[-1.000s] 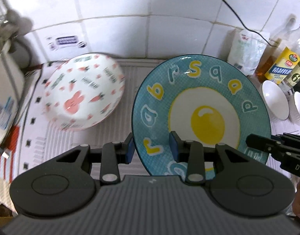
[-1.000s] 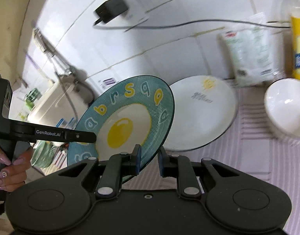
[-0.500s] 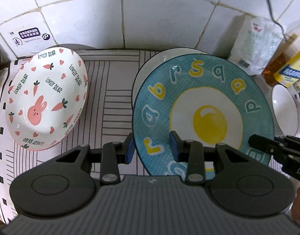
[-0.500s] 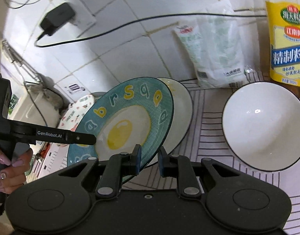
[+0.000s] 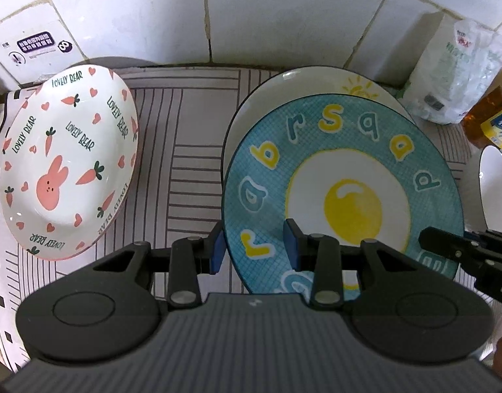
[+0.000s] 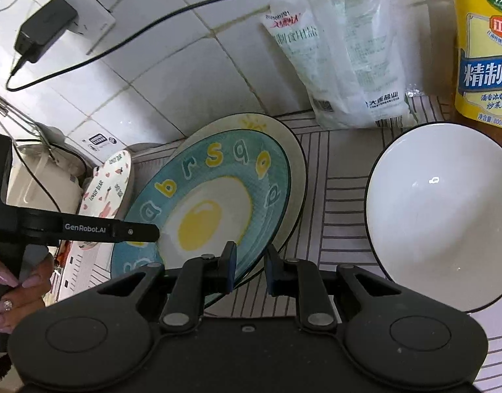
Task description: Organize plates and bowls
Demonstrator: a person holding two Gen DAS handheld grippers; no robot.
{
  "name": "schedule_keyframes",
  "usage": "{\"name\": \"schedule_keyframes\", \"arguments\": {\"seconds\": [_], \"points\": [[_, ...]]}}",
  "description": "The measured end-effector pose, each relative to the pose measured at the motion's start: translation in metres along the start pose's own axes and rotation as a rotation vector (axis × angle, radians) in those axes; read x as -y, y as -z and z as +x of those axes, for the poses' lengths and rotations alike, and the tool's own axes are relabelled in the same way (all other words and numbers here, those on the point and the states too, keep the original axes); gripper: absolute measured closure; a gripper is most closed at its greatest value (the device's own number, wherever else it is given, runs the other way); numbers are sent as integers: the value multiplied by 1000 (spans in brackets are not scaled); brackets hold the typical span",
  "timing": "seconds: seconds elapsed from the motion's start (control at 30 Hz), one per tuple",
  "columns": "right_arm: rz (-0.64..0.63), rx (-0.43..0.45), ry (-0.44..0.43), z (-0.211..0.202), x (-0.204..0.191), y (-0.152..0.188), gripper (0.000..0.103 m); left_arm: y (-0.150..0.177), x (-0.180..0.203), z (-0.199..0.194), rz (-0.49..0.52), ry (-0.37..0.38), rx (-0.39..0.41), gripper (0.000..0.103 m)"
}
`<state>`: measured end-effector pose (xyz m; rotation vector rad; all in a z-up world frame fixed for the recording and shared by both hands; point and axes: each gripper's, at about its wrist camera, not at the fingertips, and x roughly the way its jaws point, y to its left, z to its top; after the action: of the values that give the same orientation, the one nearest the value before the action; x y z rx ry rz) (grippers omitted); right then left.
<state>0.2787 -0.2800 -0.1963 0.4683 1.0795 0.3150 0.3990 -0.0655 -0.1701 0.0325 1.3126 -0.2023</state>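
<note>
Most of the white plate (image 5: 303, 82) is hidden under the blue plate (image 5: 342, 170). Only its far rim is seen. The blue plate's near edge is pinched by both the left gripper (image 5: 253, 245) and right gripper (image 6: 249, 267). Bare mat (image 5: 185, 150) is left between it and the bunny bowl (image 5: 67, 160). A white bowl (image 6: 444, 209) sits near on the right.

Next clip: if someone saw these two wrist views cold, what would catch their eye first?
The teal fried-egg plate with letters round its rim, gripped at opposite edges by the left gripper and the right gripper, just above a white plate with a sun motif. Left of it sits the pink rabbit-and-carrot "Lovely Bear" dish; to the right, a plain white bowl below a yellow-labelled bottle.
</note>
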Motion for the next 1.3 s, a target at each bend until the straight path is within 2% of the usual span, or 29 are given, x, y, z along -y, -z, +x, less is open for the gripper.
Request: {"name": "schedule_keyframes", "arguments": {"seconds": [0.1,0.17,0.37,0.47,0.87,1.13,1.3], "points": [[36,-45,20,1,-3,-4,81,-4,2,1,-5,-15,-7,67],[21,-35,42,0,-8,-7,81,-6,4,3,1,-22,-14,67],[-8,-96,116,4,-22,-15,80,-8,6,10,8,-25,-42,67],[-52,-111,188,10,-33,-13,76,-9,7,11,32,-20,-34,67],[-177,-112,351,25,-57,-16,63,-13,17,13,46,-36,-49,67],[-246,-85,409,34,-62,-8,61,-11,18,15,38,-39,-39,67],[-192,-68,368,32,-51,-8,62,-3,15,8,23,-24,-26,68]]}}
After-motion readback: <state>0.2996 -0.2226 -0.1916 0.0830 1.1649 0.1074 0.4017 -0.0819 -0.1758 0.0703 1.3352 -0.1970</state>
